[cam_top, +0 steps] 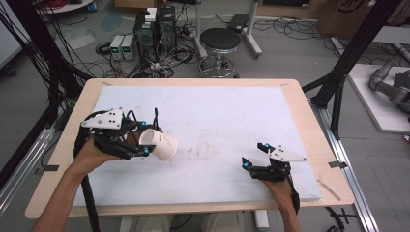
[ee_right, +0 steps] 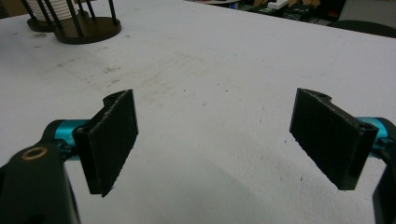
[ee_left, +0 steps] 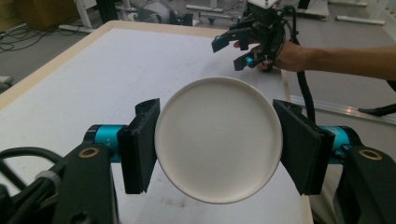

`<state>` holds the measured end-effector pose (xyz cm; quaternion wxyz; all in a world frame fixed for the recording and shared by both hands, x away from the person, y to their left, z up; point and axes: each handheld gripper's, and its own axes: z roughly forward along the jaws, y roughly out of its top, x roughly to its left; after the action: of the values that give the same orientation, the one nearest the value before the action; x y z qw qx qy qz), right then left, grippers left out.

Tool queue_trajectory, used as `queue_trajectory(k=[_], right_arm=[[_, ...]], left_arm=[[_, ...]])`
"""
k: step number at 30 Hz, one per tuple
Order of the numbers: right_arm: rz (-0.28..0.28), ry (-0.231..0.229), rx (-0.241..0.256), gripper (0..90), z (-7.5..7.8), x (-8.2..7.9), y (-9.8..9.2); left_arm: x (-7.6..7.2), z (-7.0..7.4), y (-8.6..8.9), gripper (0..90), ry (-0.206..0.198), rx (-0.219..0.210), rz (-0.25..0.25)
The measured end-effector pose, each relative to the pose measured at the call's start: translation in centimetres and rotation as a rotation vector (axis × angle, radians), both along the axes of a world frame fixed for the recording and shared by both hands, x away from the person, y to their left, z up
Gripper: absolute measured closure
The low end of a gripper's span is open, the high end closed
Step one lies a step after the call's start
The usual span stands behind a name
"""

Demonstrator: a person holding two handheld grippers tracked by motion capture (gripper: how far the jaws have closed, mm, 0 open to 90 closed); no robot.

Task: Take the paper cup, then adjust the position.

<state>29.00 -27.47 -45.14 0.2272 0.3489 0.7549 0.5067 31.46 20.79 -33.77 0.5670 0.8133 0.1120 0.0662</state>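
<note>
White cup (ee_left: 218, 140) clamped in left gripper (cam_top: 145, 140); right gripper (ee_right: 215, 140) spread.

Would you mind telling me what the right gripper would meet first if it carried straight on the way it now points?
Probably only the bare white table top: the right gripper is open and empty. The dark slatted stand sits off to one side of that line, though depth is hard to judge.
</note>
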Motion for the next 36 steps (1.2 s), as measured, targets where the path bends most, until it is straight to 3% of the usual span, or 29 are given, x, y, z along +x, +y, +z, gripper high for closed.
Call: queue_trajectory(k=[8, 14, 36], right_arm=[[0.003, 0.006, 0.006, 15.7, 0.0, 0.0, -0.1], [0.006, 0.010, 0.014, 15.6, 0.0, 0.1, -0.2], [0.010, 0.015, 0.015, 15.6, 0.0, 0.2, -0.2]], left_arm=[[-0.4, -2.7, -0.9, 35.3, 0.002, -0.080, 0.026], [-0.2, -4.4, -1.0, 35.3, 0.004, -0.108, 0.046], [-0.2, -5.0, -0.6, 35.3, 0.000, -0.130, 0.060]])
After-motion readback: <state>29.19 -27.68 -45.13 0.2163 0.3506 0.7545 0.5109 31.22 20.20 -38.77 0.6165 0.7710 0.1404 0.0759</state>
